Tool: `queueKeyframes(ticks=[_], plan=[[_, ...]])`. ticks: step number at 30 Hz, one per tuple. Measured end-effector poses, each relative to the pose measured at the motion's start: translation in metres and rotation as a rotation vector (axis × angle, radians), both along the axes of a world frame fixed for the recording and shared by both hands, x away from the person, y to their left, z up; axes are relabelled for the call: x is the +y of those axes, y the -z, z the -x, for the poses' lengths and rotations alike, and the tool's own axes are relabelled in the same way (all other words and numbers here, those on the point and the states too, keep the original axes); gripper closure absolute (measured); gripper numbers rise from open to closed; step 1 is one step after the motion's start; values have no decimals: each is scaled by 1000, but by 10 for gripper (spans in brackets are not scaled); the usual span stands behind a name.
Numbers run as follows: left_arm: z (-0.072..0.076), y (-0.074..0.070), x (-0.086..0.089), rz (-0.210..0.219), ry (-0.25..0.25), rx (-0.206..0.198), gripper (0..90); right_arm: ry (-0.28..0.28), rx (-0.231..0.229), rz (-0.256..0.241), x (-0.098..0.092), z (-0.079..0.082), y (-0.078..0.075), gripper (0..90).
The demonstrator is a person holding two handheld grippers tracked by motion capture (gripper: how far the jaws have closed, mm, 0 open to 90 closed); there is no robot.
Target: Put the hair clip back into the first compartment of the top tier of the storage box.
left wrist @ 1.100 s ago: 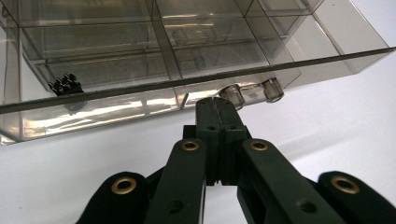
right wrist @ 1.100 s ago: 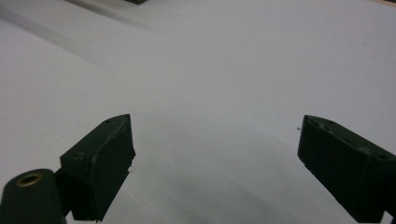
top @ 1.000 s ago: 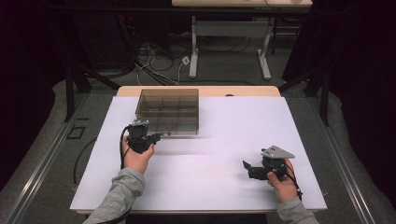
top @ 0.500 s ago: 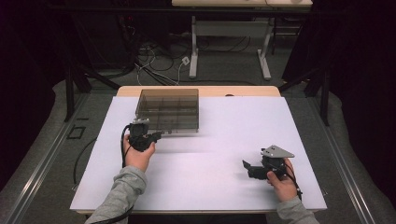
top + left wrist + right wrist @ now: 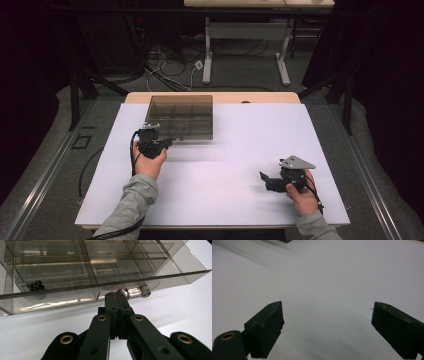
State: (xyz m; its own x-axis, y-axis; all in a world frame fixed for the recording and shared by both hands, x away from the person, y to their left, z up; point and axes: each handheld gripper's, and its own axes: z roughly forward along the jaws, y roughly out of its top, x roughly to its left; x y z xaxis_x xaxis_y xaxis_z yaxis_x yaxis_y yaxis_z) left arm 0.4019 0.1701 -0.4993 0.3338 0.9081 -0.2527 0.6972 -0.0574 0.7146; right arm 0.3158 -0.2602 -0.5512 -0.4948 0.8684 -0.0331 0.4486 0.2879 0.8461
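Starting at your left, your left gripper [image 5: 156,141] sits at the near edge of the smoky, see-through plastic organizer box [image 5: 181,116], which stands toward the far left of the white tabletop [image 5: 230,150]. In the left gripper view its matte black jaws are pressed flat together with no gap, their tips right at the small clear latch [image 5: 135,291], a rounded, glassy tab that sticks out under the front edge of the thin flat lid [image 5: 105,285]; you cannot tell from here whether any of the tab is pinched between them. The box is rectangular with hard, glossy walls, split by straight dividers into a grid of compartments. One compartment at the left of that view holds a small cluster of black parts [image 5: 35,286], too small to make out further. The tabletop around it is smooth, matte and plain. Moving right, your right gripper [image 5: 267,181] is held low over the near right part of the table, well apart from the box, with the grey three-cornered plate on top. Its blocky black jaws stand wide apart over bare white surface, holding nothing.
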Motion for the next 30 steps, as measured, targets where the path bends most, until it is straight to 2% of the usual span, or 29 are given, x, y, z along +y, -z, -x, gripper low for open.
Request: queueKeyframes(ticks=[16,30], plan=[[-10,-3,-1,-2,-13,1,900,5,11,0,-1,3,-1,100],[-19,-5,0,-11,-30,7,900,-2,-2,-12,-1,1,-2,100]])
